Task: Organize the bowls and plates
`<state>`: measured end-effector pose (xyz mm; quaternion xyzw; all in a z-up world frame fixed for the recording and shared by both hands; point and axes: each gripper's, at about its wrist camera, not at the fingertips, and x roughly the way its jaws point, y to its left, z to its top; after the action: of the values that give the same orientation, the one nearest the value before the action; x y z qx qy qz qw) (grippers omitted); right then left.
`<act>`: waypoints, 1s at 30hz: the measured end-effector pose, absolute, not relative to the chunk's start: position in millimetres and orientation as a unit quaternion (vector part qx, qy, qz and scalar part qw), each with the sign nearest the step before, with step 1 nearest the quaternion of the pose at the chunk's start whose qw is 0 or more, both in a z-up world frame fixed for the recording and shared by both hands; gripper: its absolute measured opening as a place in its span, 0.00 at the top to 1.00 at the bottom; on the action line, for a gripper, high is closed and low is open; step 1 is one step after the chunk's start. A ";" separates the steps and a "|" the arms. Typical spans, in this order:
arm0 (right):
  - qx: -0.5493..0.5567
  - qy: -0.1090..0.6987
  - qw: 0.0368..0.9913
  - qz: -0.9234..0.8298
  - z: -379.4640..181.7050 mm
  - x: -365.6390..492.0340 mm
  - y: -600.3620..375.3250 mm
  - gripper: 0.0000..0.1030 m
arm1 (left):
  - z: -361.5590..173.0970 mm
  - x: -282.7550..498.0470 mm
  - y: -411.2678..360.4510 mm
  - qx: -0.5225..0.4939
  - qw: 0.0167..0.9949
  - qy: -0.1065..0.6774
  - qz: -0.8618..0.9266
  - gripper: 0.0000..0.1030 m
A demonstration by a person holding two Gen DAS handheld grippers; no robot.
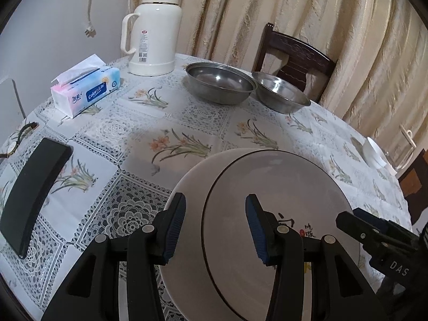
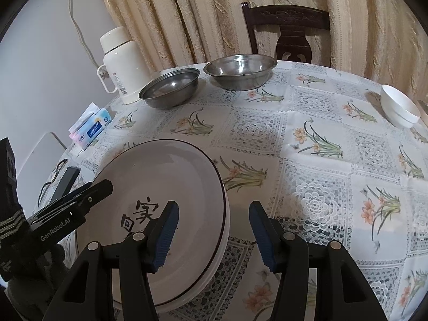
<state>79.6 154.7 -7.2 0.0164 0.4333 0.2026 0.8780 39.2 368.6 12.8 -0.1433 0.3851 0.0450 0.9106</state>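
A: Two plates (image 2: 171, 187) sit stacked at the near edge of the table (image 2: 321, 165), the top one with a dark rim line and black characters painted on it

B: And the grippers?

A: Both hang over that stack. In the left wrist view the left gripper (image 1: 216, 227) has its blue pads spread apart, one on each side of the stack's left rim, holding nothing. The right gripper (image 2: 214, 234) is also spread wide, its left finger over the top plate and its right finger over the tablecloth (image 2: 315, 203) beyond the plate's right edge, gripping nothing

B: Where are the bowls?

A: Far side of the table, two steel bowls just beside each other: one steel bowl (image 2: 171, 88) on the left, a wider steel bowl (image 2: 239, 72) to its right. A white bowl (image 2: 400, 109) stands well apart at the far right

B: Anything else?

A: A cream flask (image 1: 152, 29) at the far left, a tissue pack (image 1: 87, 85) nearer, a black case (image 1: 32, 195) at the left edge, and a dark chair (image 2: 291, 30) against the curtain (image 2: 187, 13)
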 end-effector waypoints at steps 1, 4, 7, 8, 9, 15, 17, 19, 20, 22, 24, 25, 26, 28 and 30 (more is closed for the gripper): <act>0.017 0.434 0.878 0.202 -7.2 79.8 154.7 0.44 | 13.0 39.3 368.8 -0.142 0.911 0.385 0.044 0.53; 0.018 0.434 0.878 0.202 -7.0 79.5 154.4 0.44 | 13.3 38.8 368.3 -0.141 0.911 0.385 0.043 0.53; 0.019 0.434 0.878 0.201 -6.0 79.6 154.5 0.44 | 13.0 38.2 366.4 -0.141 0.911 0.385 0.041 0.53; 0.019 0.434 0.878 0.202 -5.7 80.3 154.9 0.44 | 12.9 38.2 366.7 -0.143 0.911 0.385 0.040 0.53; 0.019 0.434 0.878 0.202 -5.7 80.2 155.0 0.44 | 12.8 38.2 366.8 -0.144 0.911 0.385 0.039 0.53; 0.019 0.434 0.878 0.202 -5.5 80.1 155.1 0.44 | 11.3 39.5 365.8 -0.144 0.911 0.385 0.032 0.53; 0.019 0.434 0.878 0.202 -5.5 80.3 154.9 0.44 | 11.2 39.5 365.7 -0.144 0.911 0.385 0.033 0.53; 0.020 0.435 0.877 0.202 -5.4 79.9 155.3 0.43 | 11.3 39.5 365.8 -0.143 0.911 0.385 0.032 0.54; 0.020 0.435 0.877 0.202 -5.4 79.9 155.2 0.43 | 11.3 39.4 365.9 -0.144 0.911 0.385 0.032 0.54; 0.020 0.435 0.877 0.203 -5.4 79.6 155.5 0.43 | 11.3 39.4 365.5 -0.145 0.911 0.385 0.032 0.53; 0.020 0.435 0.877 0.203 -5.5 79.8 155.0 0.43 | 11.3 39.3 365.5 -0.145 0.911 0.385 0.033 0.53; 0.020 0.435 0.877 0.203 -5.5 79.3 155.4 0.43 | 11.1 39.4 365.4 -0.146 0.911 0.385 0.032 0.53; 0.020 0.435 0.877 0.203 -5.6 79.8 155.0 0.43 | 11.3 39.3 365.7 -0.146 0.911 0.384 0.032 0.54; 0.020 0.435 0.877 0.202 -5.7 79.9 154.8 0.43 | 11.1 39.7 364.9 -0.145 0.911 0.385 0.032 0.54; 0.021 0.435 0.877 0.202 -5.7 80.0 154.8 0.43 | 11.2 39.5 365.4 -0.145 0.911 0.385 0.032 0.54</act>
<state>80.0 154.8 -5.7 0.0205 0.4349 0.2024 0.8772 39.5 365.4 11.2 -0.1454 0.3847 0.0321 0.9110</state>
